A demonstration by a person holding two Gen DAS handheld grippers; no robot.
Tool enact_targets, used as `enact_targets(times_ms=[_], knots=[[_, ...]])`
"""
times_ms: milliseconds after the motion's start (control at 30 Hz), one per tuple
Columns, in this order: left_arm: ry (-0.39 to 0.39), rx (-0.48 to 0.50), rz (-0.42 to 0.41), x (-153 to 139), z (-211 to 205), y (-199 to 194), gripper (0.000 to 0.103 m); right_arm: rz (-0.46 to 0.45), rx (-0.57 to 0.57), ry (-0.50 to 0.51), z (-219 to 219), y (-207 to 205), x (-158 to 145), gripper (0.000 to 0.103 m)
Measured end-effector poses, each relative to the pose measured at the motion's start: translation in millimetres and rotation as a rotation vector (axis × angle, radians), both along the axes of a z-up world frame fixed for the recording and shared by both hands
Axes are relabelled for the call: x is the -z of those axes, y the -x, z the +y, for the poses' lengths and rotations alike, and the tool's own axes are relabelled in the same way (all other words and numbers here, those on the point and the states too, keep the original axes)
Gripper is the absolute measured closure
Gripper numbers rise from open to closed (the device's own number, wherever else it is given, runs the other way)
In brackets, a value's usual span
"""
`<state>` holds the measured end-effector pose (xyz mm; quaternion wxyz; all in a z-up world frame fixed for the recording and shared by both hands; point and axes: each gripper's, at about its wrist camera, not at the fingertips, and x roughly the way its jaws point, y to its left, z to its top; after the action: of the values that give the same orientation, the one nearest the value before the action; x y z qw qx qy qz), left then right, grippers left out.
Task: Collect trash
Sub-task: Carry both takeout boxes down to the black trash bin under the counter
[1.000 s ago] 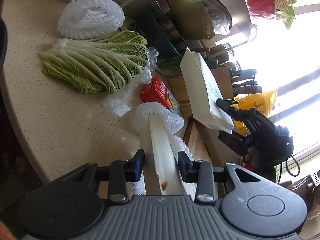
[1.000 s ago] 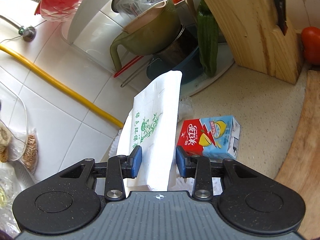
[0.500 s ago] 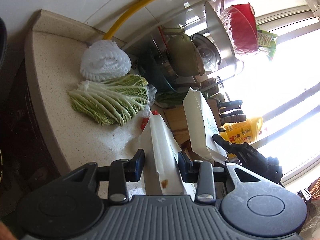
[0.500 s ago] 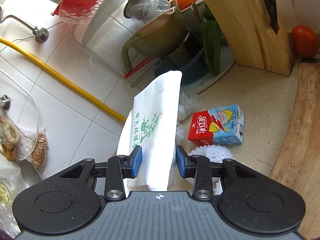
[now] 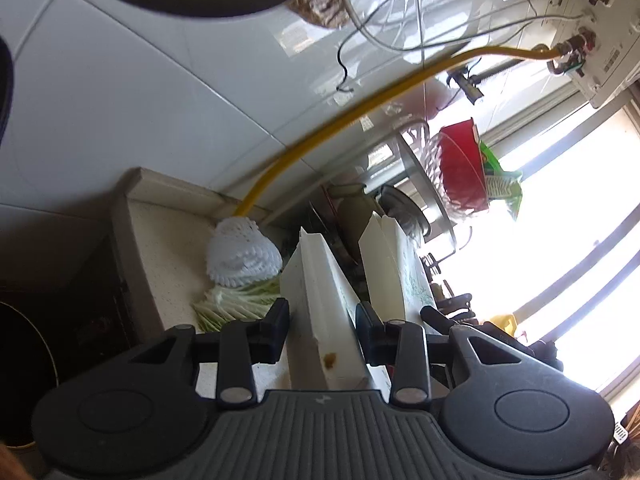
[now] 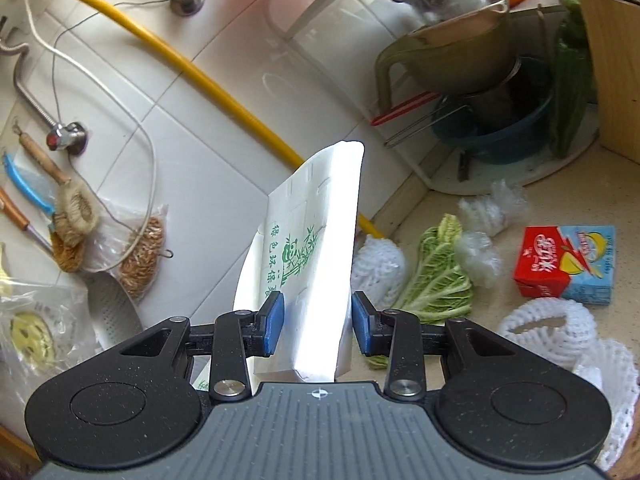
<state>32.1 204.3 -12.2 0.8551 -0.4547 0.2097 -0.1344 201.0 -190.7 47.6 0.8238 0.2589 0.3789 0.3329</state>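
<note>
My left gripper [image 5: 322, 330] is shut on one side of a white paper bag [image 5: 326, 304] with a brown stain, held up above the counter. My right gripper [image 6: 318, 322] is shut on the other side of the same bag [image 6: 316, 248], which bears green print. The right-held side also shows in the left wrist view [image 5: 386, 264]. On the counter lie a red and blue drink carton [image 6: 566, 266], white foam fruit nets [image 6: 560, 330] [image 6: 374, 266] [image 5: 242, 254], crumpled clear plastic [image 6: 478, 256] and a cabbage leaf [image 6: 438, 276] [image 5: 236, 300].
A dish rack with a green jug [image 6: 452, 64], a blue bowl [image 6: 516, 128] and a red basket [image 5: 462, 166] stands at the back. A yellow hose [image 6: 180, 64] runs along the tiled wall. A knife block [image 6: 612, 72] is at the right. A dark stove [image 5: 24, 368] lies left.
Both grippers have risen and tilted up with the bag. The counter has dropped lower in the left view, and the right view has drawn back from the carton.
</note>
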Motion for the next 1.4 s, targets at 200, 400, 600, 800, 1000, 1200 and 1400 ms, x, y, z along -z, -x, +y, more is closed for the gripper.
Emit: enact_targets(times_ms=[200,400,600,800,1000,1200,1400], knots=[[-0.010,-0.123,0.003,-2,29,36,0.070,0.011,-0.124,-0.005,47,4,2,0.059],[-0.024,-0.214,0.036,2,47,68,0.070,0.053,-0.230,-0.001,88,11,17,0.059],[-0.034,-0.274,0.059,7,62,95,0.070,0.079,-0.282,0.002,112,21,27,0.059],[-0.082,-0.351,0.115,10,71,109,0.070,0.104,-0.299,0.021,133,29,39,0.059],[-0.103,-0.402,0.172,26,76,108,0.070,0.135,-0.311,0.086,152,29,61,0.059],[-0.217,-0.464,0.264,36,71,93,0.070,0.178,-0.355,0.161,178,19,88,0.059],[-0.278,-0.496,0.368,54,62,76,0.070,0.200,-0.408,0.248,207,12,114,0.059]])
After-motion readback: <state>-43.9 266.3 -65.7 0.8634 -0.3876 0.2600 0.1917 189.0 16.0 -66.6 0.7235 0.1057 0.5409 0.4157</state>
